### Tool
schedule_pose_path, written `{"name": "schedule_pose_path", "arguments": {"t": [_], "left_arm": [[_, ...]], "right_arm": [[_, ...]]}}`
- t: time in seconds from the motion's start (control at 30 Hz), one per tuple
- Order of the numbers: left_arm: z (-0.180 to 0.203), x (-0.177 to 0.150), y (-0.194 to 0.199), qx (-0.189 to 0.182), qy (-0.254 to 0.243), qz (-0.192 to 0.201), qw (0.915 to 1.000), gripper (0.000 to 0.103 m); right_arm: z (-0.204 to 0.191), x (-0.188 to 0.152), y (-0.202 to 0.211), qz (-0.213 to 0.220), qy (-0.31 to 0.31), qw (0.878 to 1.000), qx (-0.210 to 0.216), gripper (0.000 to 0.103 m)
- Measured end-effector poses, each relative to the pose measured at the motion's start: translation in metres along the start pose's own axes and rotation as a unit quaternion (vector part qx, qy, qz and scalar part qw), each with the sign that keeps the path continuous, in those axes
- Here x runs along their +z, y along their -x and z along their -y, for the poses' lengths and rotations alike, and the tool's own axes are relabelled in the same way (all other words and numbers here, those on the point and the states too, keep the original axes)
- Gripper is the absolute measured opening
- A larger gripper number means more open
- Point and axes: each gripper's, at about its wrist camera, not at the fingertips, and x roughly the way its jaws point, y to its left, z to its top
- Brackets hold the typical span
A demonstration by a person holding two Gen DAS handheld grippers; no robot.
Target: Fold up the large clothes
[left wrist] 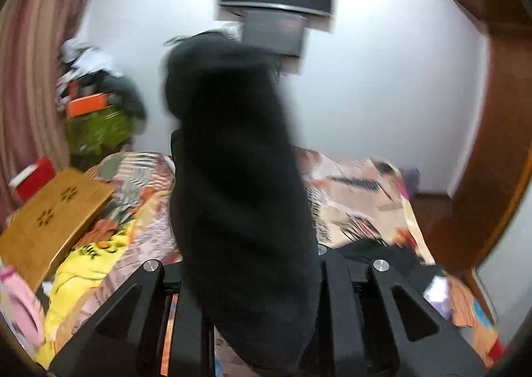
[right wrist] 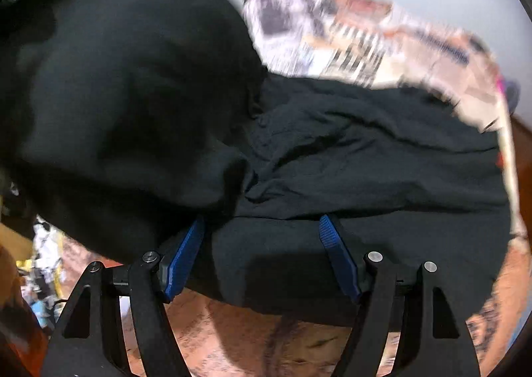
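Since the black garment [right wrist: 365,151] sprawls across the bed [right wrist: 332,31] ahead of the right tongs [right wrist: 262,257], expect soft, floppy, fairly heavy cloth that sags. Left tongs [left wrist: 252,277] hold a bunched length of it up off the bed. Right tongs gape wide over the near hem; pinch there, at a corner.

I saw the bed [left wrist: 349,197] under a patterned cover, stretching ahead of my left fingers [left wrist: 186,327]. Left of them lay a yellow cloth [left wrist: 86,264] and a wooden board [left wrist: 53,224]. Beyond my right fingers [right wrist: 335,254] the black garment [right wrist: 382,151] lay spread on it.
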Motion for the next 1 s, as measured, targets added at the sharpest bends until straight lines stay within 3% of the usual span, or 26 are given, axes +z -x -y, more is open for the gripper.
{"name": "schedule_pose_path", "arguments": {"t": [0.13, 0.23, 0.53, 0.67, 0.8, 0.9, 1.0], "left_arm": [[0.043, -0.011, -0.015, -0.027, -0.047, -0.029, 0.9981, 0.019], [0.067, -0.017, -0.016, -0.043, -0.072, -0.039, 0.9957, 0.019], [0.125, -0.045, -0.032, -0.108, -0.112, -0.106, 0.9821, 0.021], [0.149, -0.075, -0.049, -0.143, -0.139, -0.170, 0.9652, 0.031], [0.167, -0.104, -0.068, -0.154, -0.156, -0.224, 0.9494, 0.038], [0.175, -0.116, -0.072, -0.160, -0.171, -0.238, 0.9425, 0.052], [0.182, -0.115, -0.064, -0.177, -0.178, -0.247, 0.9360, 0.074]], "right_arm": [[0.007, -0.008, 0.004, -0.024, 0.011, 1.000, 0.009, 0.068], [0.027, -0.022, 0.034, -0.002, 0.010, 1.000, 0.004, 0.068], [0.119, -0.067, 0.120, 0.060, -0.060, 0.990, -0.113, 0.068], [0.151, -0.078, 0.134, 0.066, -0.112, 0.984, -0.125, 0.068], [0.170, -0.096, 0.141, 0.072, -0.150, 0.978, -0.125, 0.068], [0.174, -0.105, 0.147, 0.074, -0.160, 0.976, -0.127, 0.068], [0.174, -0.110, 0.154, 0.077, -0.159, 0.976, -0.129, 0.068]]}}
